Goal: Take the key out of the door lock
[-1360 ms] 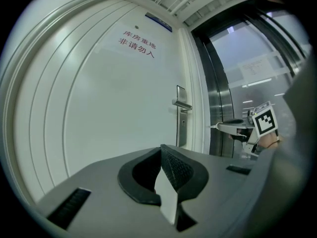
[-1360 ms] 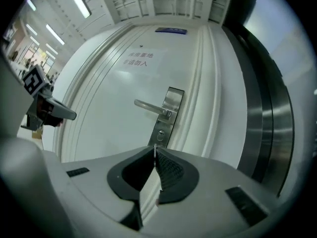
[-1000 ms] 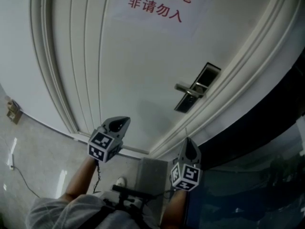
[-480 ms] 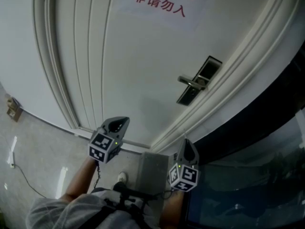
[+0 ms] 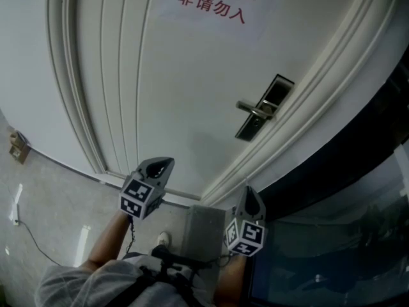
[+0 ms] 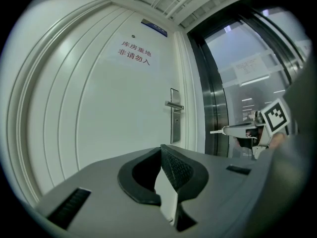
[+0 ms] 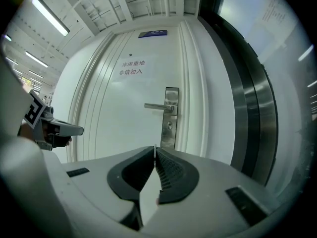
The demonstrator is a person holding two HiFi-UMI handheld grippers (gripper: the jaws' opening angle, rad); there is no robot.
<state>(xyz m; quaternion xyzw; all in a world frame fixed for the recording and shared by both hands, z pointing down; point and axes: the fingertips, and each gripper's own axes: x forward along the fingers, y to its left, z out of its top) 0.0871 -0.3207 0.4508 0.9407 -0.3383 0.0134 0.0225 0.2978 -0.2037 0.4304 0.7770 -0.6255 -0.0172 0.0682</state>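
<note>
A white door carries a dark metal lock plate with a lever handle. In the right gripper view the plate shows a small keyhole spot under the lever; a key there is too small to make out. My left gripper and right gripper hang low, well short of the door, both shut with nothing between the jaws. The right gripper's own jaws point toward the plate. From the left gripper the plate lies ahead to the right.
A paper sign with red characters hangs high on the door. A dark-framed glass wall borders the door on the right. A grey box stands by the person's foot, and a cable lies on the floor at left.
The head view has shifted slightly, so the door handle sits a little higher in frame. Both grippers hold almost the same places and stay shut.
</note>
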